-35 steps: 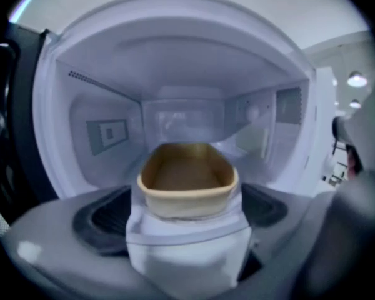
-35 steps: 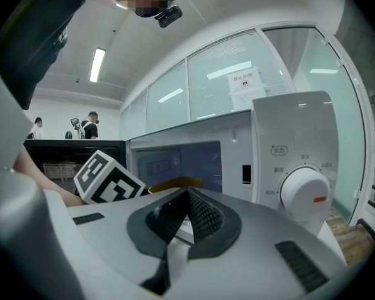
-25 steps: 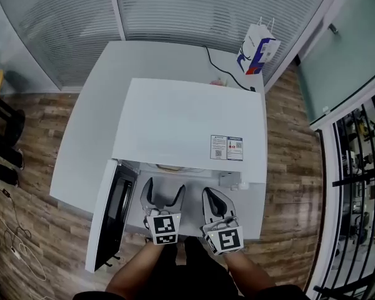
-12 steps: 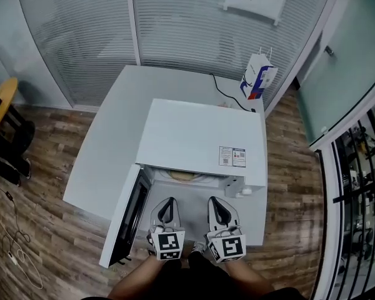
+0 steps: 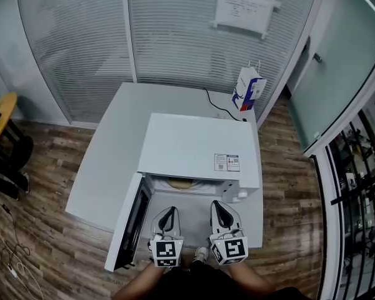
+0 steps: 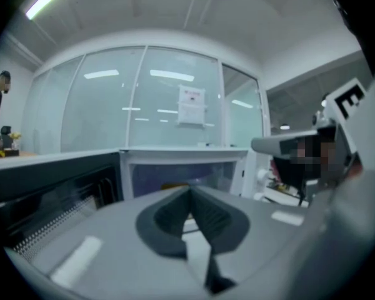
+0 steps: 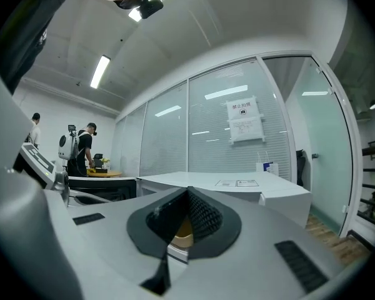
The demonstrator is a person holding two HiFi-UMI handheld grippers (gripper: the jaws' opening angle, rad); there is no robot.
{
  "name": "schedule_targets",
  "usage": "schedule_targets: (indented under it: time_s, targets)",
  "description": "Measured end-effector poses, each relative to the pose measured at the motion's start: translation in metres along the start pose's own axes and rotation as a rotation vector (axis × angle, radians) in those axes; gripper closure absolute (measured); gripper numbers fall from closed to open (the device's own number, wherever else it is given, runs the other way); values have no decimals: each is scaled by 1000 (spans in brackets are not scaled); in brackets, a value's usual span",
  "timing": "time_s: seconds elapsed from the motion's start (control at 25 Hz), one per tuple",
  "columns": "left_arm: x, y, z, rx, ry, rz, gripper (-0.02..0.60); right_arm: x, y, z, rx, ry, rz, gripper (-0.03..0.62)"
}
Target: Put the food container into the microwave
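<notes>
The white microwave (image 5: 197, 152) stands on a white table (image 5: 109, 149) with its door (image 5: 130, 227) swung open to the left. Inside the cavity lies the tan food container (image 5: 180, 183), also seen through the right jaws as a tan patch (image 7: 182, 231). My left gripper (image 5: 169, 211) and right gripper (image 5: 218, 206) hover side by side in front of the opening, apart from the container. Both are shut with nothing between their fingers. In the left gripper view the left gripper (image 6: 189, 194) points at the open cavity (image 6: 175, 177); the right gripper (image 7: 187, 194) points the same way.
A white paper bag (image 5: 247, 91) with red and blue print stands at the table's far right corner, with a black cable beside it. Glass walls with blinds close off the back. People (image 7: 84, 145) stand far off to the left. Wood floor surrounds the table.
The left gripper, open one second ago near the cavity, has shut. Both grippers have drawn back from the microwave's opening toward the person. The container stays inside.
</notes>
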State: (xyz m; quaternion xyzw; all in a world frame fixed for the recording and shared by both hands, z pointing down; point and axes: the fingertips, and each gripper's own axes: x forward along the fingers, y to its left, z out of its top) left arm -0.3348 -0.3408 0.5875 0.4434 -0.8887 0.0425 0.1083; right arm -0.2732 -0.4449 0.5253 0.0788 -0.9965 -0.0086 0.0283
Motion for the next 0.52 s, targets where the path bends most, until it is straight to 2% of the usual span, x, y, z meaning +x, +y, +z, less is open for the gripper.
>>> schedule_targets:
  time_s: [0.32, 0.52]
  targets:
    - [1, -4, 4, 22, -3, -6, 575, -5, -6, 6, 8, -18, -9, 595]
    - [4, 7, 9, 16, -5, 27, 575, -2, -12, 10, 7, -19, -9, 595]
